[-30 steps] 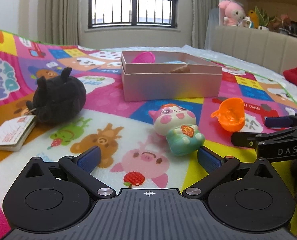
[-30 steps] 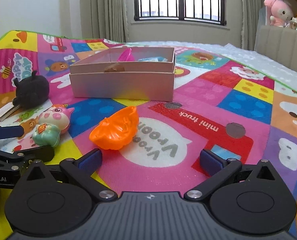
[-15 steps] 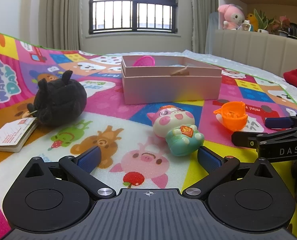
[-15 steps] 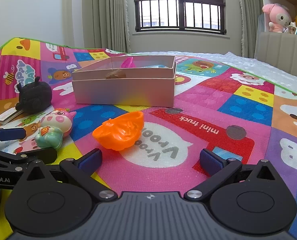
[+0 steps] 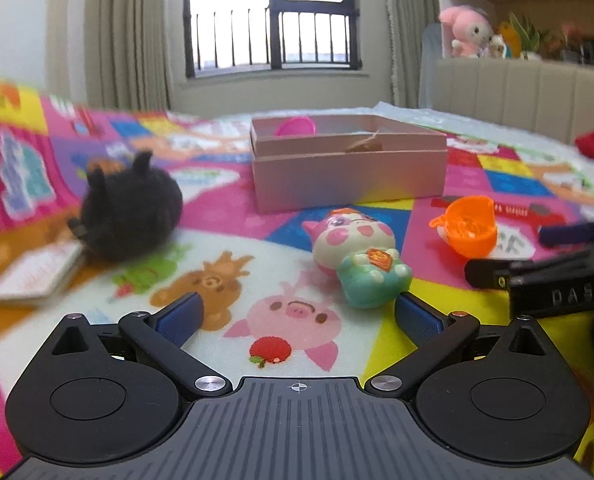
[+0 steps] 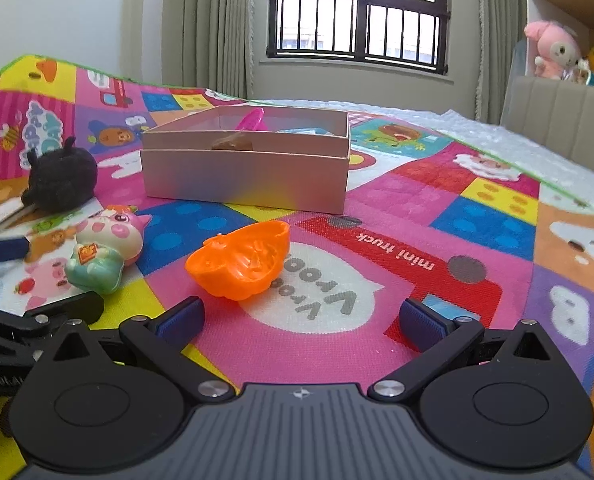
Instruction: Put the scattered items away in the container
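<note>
A pink box [image 5: 349,168] stands on the colourful play mat and also shows in the right wrist view [image 6: 249,168]; it holds a pink shell and a brown item. A pig figurine [image 5: 357,256] lies just ahead of my open, empty left gripper [image 5: 297,318], near its right finger; it also shows in the right wrist view [image 6: 105,252]. An orange shell [image 6: 241,260] lies just ahead of my open, empty right gripper [image 6: 301,318], and shows in the left wrist view [image 5: 467,226]. A black plush [image 5: 129,216] sits to the left.
A small booklet [image 5: 37,276] lies beside the black plush. The right gripper's fingers [image 5: 553,264] show at the right of the left wrist view. A beige headboard [image 5: 517,92] with toys on a shelf stands at the back right. A window is straight ahead.
Both grippers have moved slightly forward and tilted up; the pig figurine and the orange shell look closer. Both stay open. The left wrist view is blurred by motion.
</note>
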`<action>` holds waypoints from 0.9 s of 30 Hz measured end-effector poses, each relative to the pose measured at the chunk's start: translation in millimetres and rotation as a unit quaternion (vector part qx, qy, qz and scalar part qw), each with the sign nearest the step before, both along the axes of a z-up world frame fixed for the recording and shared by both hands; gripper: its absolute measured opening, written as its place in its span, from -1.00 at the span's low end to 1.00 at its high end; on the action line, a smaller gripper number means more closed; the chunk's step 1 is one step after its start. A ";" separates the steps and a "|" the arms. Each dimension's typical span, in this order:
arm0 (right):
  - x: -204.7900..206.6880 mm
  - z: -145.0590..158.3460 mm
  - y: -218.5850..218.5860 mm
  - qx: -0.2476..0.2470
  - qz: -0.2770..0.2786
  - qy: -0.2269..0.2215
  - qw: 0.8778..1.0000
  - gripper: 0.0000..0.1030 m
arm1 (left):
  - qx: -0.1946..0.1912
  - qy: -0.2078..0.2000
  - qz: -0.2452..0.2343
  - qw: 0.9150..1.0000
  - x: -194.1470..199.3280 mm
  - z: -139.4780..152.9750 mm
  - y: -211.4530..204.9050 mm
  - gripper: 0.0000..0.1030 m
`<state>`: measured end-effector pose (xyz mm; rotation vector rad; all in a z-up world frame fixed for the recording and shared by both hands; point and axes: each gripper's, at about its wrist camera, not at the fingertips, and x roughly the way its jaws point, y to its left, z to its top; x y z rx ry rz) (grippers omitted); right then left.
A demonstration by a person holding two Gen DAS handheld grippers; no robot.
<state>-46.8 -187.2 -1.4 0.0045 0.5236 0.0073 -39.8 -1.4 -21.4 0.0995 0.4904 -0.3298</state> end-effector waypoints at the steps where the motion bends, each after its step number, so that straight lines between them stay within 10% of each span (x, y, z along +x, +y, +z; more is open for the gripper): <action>1: -0.9 -1.1 -0.7 0.003 0.001 -0.005 1.000 1.00 | -0.003 0.004 0.000 1.000 2.6 -0.1 0.6 1.00; 27: -1.4 -3.2 -3.8 0.022 0.005 -0.010 1.000 1.00 | -0.012 0.004 -0.002 1.000 1.5 -1.9 3.8 1.00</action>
